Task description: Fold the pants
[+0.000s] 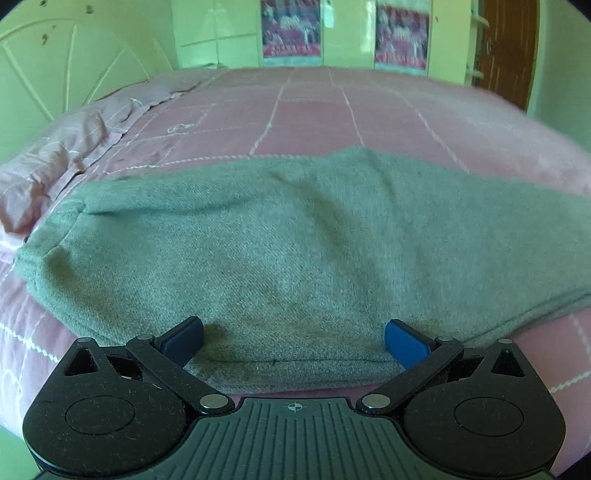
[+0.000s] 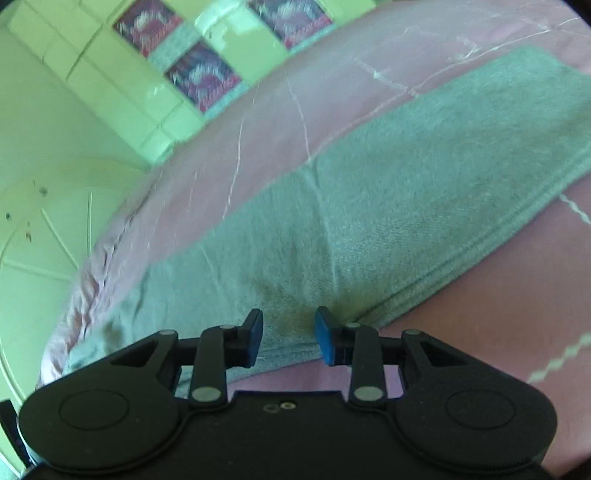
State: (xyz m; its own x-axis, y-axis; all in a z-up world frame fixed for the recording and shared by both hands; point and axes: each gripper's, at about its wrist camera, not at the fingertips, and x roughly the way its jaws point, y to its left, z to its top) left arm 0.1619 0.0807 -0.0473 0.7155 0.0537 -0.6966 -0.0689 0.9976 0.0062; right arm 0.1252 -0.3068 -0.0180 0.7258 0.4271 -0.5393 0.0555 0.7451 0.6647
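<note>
Left gripper: the left gripper (image 1: 293,341) is standing spread wide, its blue pads (image 1: 404,341) pinching nothing, hovering over the near edge of the pants.
Right gripper: the right gripper (image 2: 289,338) is standing partly spread, a clear gap showing between its blue pads (image 2: 325,341); grey cloth is showing in the gap, but the pads are not pressing on it. The view is tilting and slightly blurring.
Pants: the grey-green pants (image 1: 295,240) are lying folded into a long band across the bed, a fold edge running along the near side; in the right wrist view the pants (image 2: 369,221) are stretching diagonally away from the pads, layered edges showing along the lower side.
Bed: the pink quilted bedspread (image 1: 314,110) with white stitched lines is carrying the pants.
Pillow: a pale pink pillow (image 1: 55,158) is lying at the left side of the bed, beside the headboard (image 1: 55,66).
Background: a pale wardrobe (image 1: 218,33) with two pictures (image 1: 290,27) on its doors is standing beyond the bed; a brown door (image 1: 509,48) is showing at far right.
</note>
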